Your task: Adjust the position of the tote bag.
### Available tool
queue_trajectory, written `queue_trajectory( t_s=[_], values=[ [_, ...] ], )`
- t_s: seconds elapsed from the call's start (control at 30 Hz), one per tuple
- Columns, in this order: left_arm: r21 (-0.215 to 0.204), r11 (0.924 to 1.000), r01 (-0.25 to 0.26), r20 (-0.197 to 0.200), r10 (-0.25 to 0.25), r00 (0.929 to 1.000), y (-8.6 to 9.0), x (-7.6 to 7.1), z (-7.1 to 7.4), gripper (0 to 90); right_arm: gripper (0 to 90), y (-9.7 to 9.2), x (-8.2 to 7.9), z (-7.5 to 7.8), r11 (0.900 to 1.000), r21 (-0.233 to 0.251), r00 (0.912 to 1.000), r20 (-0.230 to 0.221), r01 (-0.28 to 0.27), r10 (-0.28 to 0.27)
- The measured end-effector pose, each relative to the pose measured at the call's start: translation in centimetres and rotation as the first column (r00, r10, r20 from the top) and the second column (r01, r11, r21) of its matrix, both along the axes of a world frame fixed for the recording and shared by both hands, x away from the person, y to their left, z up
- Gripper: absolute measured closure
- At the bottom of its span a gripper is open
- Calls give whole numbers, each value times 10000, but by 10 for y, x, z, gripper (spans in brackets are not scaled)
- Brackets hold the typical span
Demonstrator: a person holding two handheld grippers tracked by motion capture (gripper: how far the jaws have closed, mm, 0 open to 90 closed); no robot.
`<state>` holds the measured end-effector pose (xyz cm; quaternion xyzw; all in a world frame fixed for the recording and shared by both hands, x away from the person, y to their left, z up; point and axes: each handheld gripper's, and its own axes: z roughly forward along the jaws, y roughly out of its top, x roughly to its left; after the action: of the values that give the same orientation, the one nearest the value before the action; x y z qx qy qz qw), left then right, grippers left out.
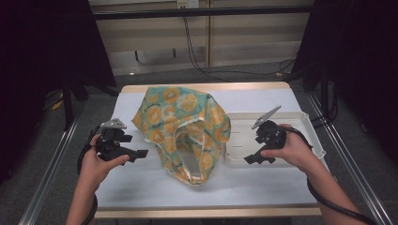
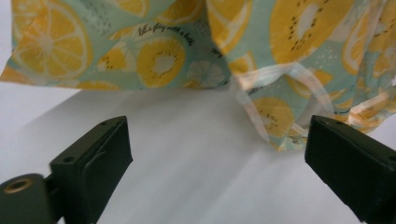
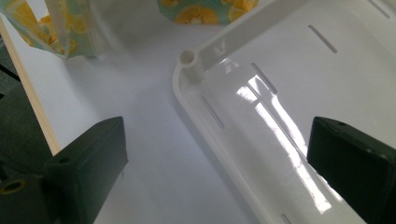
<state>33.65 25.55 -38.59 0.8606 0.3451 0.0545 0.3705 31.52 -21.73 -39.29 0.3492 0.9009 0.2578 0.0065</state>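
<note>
A crumpled teal cloth bag (image 1: 183, 126) printed with yellow citrus slices lies in the middle of the white-covered table (image 1: 141, 187). Its pale handles (image 1: 185, 161) hang toward the front edge. My left gripper (image 1: 141, 153) sits to the left of the bag, pointing at it. In the left gripper view its jaws (image 2: 217, 154) stand wide open over bare table, with the bag's edge (image 2: 163, 46) just beyond them. My right gripper (image 1: 251, 159) hovers over the near left corner of a white plastic tray (image 1: 305, 119). It is open (image 3: 217, 158) and holds nothing.
The slotted tray's rim (image 3: 224, 44) lies close to the bag's right side (image 3: 201, 11). The table's wooden edge (image 1: 206, 213) runs along the front. Metal rails (image 1: 51, 168) flank both sides. Cables (image 1: 211, 72) trail on the floor behind the table.
</note>
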Motion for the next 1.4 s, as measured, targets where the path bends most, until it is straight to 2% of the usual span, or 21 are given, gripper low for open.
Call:
queue_trajectory(
  t_s=[0.07,0.17,0.27,0.37,0.4,0.5,0.63,0.73,0.8,0.83,0.9,0.97,1.0,1.07,1.2,1.33,1.4],
  values=[
    [-48,9998,217,45,-217,9998,-3,2,1,147,61,1,2,5,9999,-62,9999,114,-103,103],
    [-35,9996,297,29,-297,9996,-5,4,2,184,78,4,4,10,9997,22,9996,104,-256,256],
    [307,9984,475,195,-481,9987,-9,8,7,221,134,10,8,20,9978,417,9986,157,-513,507],
    [530,9977,412,344,-431,9985,-11,12,12,242,151,15,12,28,9908,1158,9975,14,-699,703],
    [470,9980,416,329,-431,9985,-11,13,14,255,187,18,12,30,9895,1194,9967,-6,-809,816],
    [445,9982,404,433,-423,9982,-12,17,18,295,188,29,15,37,9860,1324,9945,-119,-1016,1041],
    [515,9977,444,316,-460,9984,-15,22,20,353,187,36,21,47,9884,1183,9954,18,-957,962],
    [688,9962,533,151,-544,9984,-17,24,21,405,210,39,25,52,9875,1323,9963,208,-854,834],
    [715,9956,609,78,-616,9981,-17,26,21,469,217,40,26,54,9867,1371,9961,179,-879,862],
    [715,9960,535,97,-544,9985,-18,27,20,475,250,42,28,56,9861,1431,9964,-9,-841,851],
    [583,9963,633,-33,-632,9980,-18,28,22,572,269,44,30,58,9859,1430,9960,-43,-872,887],
    [548,9968,583,-2,-584,9983,-18,28,22,583,311,44,31,62,9839,1545,9959,58,-903,905],
    [714,9955,616,-36,-615,9981,-20,30,24,597,316,43,32,64,9844,1535,9963,87,-855,851],
    [746,9952,635,-5,-637,9980,-22,32,26,626,344,43,34,67,9842,1576,9967,46,-810,813],
    [620,9952,761,50,-766,9971,-24,36,31,737,375,43,38,73,9754,1979,9953,133,-971,963],
    [530,9953,808,-22,-808,9967,-25,38,36,836,372,48,39,77,9771,1876,9949,174,-1007,992],
    [367,9959,825,-97,-822,9966,-24,39,41,876,367,53,40,82,9747,1945,9939,240,-1102,1076]
  ],
)
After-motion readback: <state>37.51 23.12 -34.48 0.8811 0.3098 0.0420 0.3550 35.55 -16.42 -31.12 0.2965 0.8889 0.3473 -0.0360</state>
